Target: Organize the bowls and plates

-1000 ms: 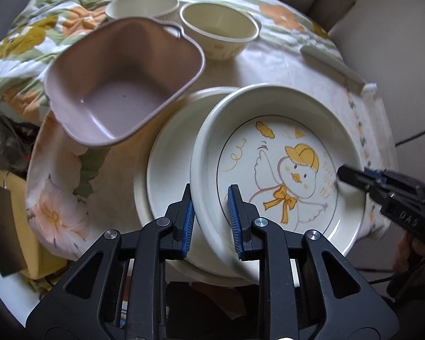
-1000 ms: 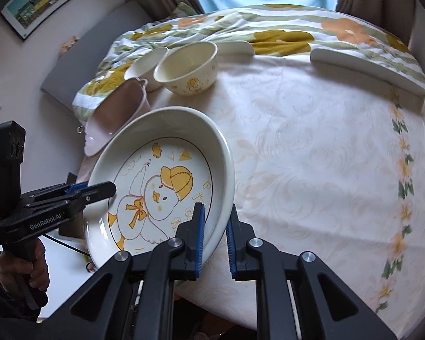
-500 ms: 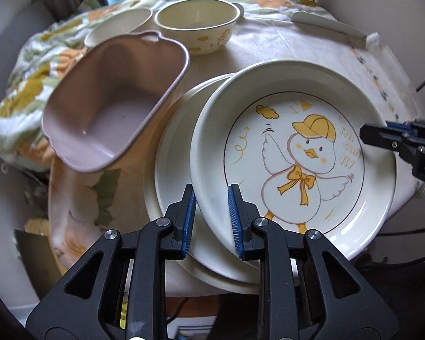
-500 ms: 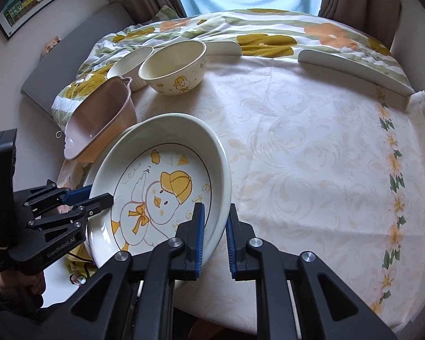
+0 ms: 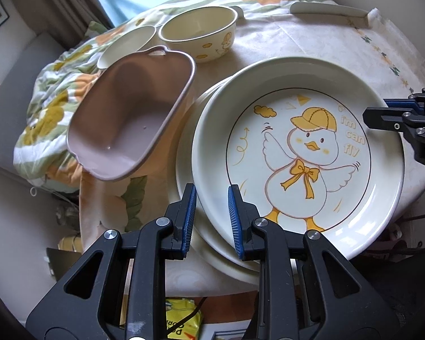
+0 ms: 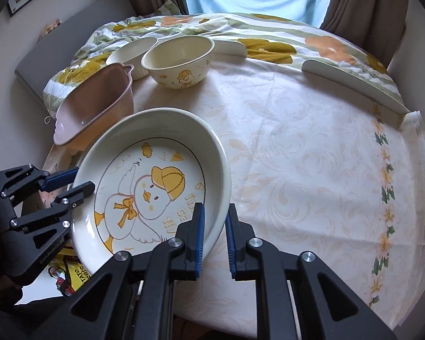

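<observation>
A deep cream plate with a duck drawing (image 5: 303, 153) is held by its rim between both grippers. My left gripper (image 5: 212, 212) is shut on its near-left rim. My right gripper (image 6: 214, 233) is shut on the opposite rim of the duck plate (image 6: 144, 192). The plate sits over a plain cream plate (image 5: 187, 153) at the table's edge. A pink square bowl (image 5: 127, 121) lies tilted to the left. A cream duck bowl (image 5: 198, 32) and a small white bowl (image 5: 127, 45) stand behind it.
The round table has a cream patterned cloth (image 6: 311, 147). A floral blanket (image 6: 269, 34) lies behind it, with white table-edge pieces (image 6: 351, 82). A yellow packet (image 5: 181, 323) lies on the floor below the table edge.
Both grippers have tilted and shifted the duck plate, so it lies flatter over the plain plate. The grip on both rims stays the same.
</observation>
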Demonstrator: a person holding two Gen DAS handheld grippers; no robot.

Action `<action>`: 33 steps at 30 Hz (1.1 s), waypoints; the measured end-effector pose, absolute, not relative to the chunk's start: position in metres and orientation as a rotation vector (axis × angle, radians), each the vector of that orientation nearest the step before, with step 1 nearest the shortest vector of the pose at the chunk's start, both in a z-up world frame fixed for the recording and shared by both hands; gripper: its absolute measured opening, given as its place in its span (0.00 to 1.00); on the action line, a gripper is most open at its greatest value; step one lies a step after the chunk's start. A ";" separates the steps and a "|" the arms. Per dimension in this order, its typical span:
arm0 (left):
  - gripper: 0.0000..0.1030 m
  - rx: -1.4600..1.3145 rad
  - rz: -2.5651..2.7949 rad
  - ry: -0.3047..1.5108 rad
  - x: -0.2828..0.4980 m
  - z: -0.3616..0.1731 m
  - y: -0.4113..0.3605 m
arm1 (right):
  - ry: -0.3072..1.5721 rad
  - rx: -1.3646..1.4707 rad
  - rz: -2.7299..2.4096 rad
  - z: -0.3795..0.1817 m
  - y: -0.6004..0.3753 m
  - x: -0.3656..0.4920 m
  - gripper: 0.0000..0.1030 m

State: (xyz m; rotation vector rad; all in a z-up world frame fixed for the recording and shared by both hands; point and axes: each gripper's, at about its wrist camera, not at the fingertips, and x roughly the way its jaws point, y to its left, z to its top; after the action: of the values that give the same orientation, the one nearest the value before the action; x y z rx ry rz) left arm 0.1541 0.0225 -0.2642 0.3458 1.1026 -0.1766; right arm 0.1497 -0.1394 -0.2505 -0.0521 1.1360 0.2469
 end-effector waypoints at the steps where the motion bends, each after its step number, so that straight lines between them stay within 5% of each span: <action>1: 0.20 0.350 -0.177 1.103 0.154 -0.264 0.022 | 1.135 -0.060 0.241 -0.250 -0.138 0.150 0.13; 33: 0.20 0.435 -0.163 1.092 0.150 -0.262 0.020 | 1.146 -0.055 0.179 -0.255 -0.130 0.148 0.13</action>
State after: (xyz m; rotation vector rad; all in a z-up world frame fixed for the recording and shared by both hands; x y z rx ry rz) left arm 0.1496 0.0201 -0.2621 0.4348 1.0922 -0.1633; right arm 0.1483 -0.1296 -0.2549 -0.0548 1.1458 0.1794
